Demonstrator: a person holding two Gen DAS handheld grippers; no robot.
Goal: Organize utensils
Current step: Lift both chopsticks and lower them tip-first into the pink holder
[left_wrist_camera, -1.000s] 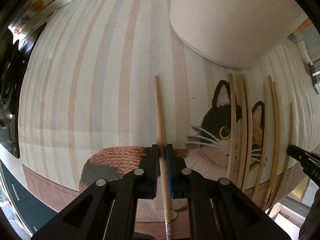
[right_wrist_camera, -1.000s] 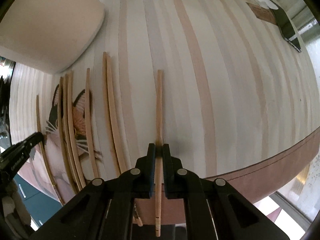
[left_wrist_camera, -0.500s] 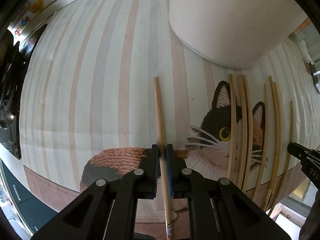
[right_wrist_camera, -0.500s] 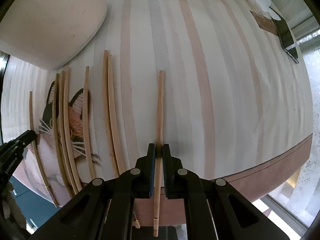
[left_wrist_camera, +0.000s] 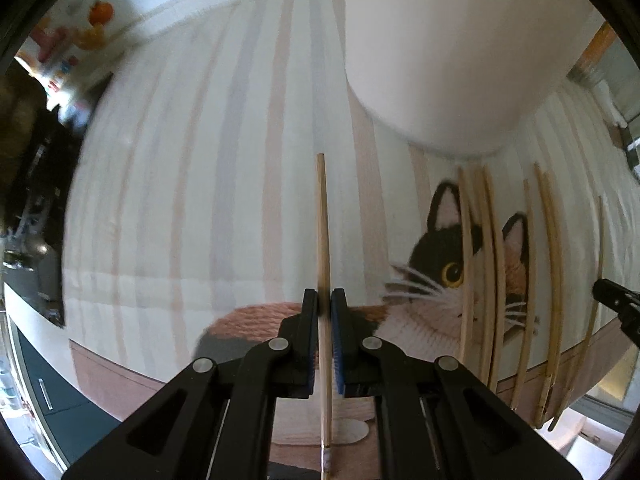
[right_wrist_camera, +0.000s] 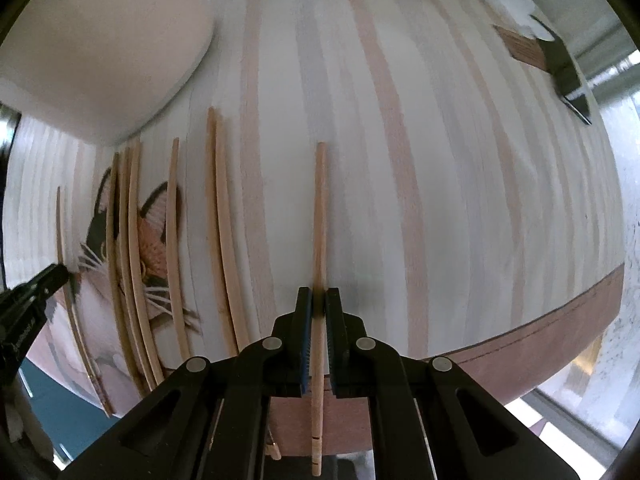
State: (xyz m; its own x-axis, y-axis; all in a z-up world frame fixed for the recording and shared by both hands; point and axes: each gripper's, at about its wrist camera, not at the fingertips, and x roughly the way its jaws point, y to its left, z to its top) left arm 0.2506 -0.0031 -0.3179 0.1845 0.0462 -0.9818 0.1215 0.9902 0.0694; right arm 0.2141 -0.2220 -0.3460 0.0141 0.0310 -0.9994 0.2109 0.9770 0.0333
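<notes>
My left gripper (left_wrist_camera: 324,300) is shut on a bamboo chopstick (left_wrist_camera: 322,224) that points forward above the striped cat placemat (left_wrist_camera: 200,184). My right gripper (right_wrist_camera: 319,298) is shut on another chopstick (right_wrist_camera: 319,216), also pointing forward over the mat. Several loose chopsticks (left_wrist_camera: 490,280) lie side by side on the cat picture, to the right in the left wrist view and to the left in the right wrist view (right_wrist_camera: 172,240). A white round container (left_wrist_camera: 448,52) stands beyond them; it also shows in the right wrist view (right_wrist_camera: 92,40).
The mat's brown border (right_wrist_camera: 560,328) and the table edge run close in front of both grippers. A dark flat object (right_wrist_camera: 564,72) lies at the far right of the mat. Dark appliances (left_wrist_camera: 32,184) stand to the far left.
Both grippers have lifted and tilted a little with their chopsticks, so more of the far background shows. The loose chopsticks have not moved.
</notes>
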